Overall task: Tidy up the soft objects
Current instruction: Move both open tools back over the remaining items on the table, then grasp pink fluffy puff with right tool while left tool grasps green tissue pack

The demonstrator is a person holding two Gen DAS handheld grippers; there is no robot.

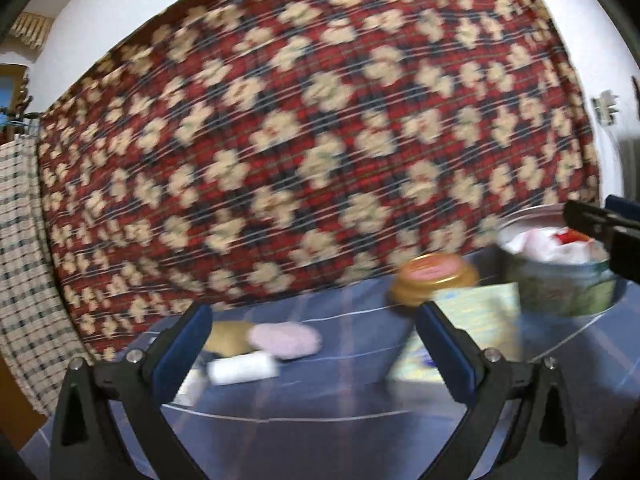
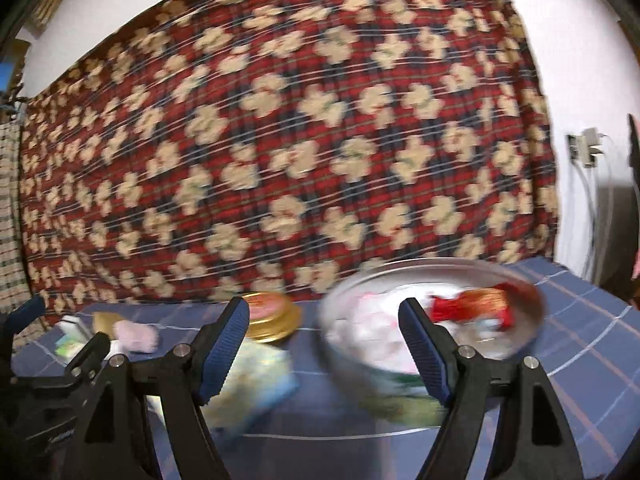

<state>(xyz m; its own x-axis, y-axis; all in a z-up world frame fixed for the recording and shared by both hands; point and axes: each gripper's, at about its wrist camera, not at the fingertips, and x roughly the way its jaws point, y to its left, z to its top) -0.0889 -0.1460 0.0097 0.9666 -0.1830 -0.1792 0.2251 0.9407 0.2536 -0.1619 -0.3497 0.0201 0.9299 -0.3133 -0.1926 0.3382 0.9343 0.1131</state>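
Both views are blurred by motion. A pink soft pad (image 1: pixel 286 340) (image 2: pixel 136 336) lies on the blue checked tablecloth (image 1: pixel 320 392) beside a tan piece (image 1: pixel 230 336) and a white roll (image 1: pixel 244 368). My left gripper (image 1: pixel 314 316) stands open just in front of them with nothing between its fingers. A metal bowl (image 2: pixel 420 265) (image 1: pixel 560 292) holds white soft pieces (image 2: pixel 372 328) and a red and gold wrapper (image 2: pixel 472 304). My right gripper (image 2: pixel 324 308) is open and empty in front of the bowl's left side. It shows in the left wrist view as dark fingers (image 1: pixel 600 224).
A jar with a gold lid (image 1: pixel 434 278) (image 2: pixel 272 316) and a pale green packet (image 1: pixel 472 320) (image 2: pixel 256 368) sit between the pad and the bowl. A red patterned rug (image 1: pixel 300 140) hangs close behind the table. A wall socket (image 2: pixel 584 148) with cables is at the right.
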